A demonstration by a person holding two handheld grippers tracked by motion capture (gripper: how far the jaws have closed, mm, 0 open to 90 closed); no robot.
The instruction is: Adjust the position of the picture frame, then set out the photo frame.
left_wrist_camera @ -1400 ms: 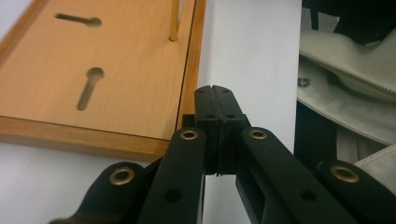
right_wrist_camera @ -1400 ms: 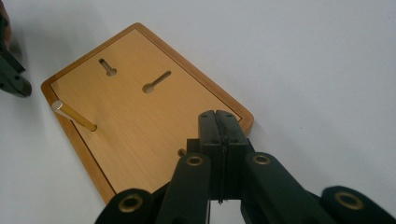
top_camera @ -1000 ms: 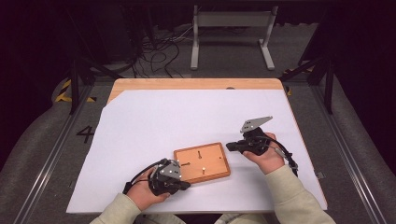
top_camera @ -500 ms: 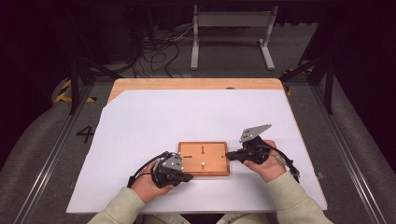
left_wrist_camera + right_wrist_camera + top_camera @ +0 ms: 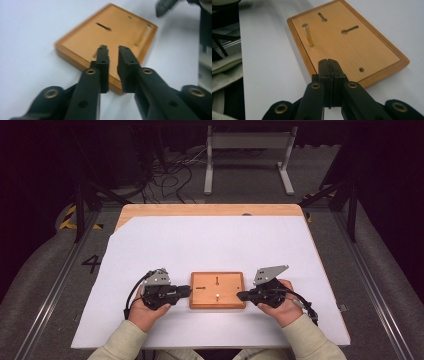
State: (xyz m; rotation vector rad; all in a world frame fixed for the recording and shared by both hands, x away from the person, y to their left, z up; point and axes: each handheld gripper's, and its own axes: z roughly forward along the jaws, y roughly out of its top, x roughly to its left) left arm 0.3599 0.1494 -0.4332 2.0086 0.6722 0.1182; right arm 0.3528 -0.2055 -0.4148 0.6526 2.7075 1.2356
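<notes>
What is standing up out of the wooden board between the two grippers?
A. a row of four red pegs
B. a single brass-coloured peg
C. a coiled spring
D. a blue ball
B: in the right gripper view one brass-coloured peg rises from the wooden board, and the other marks on it are slots and holes.
</notes>
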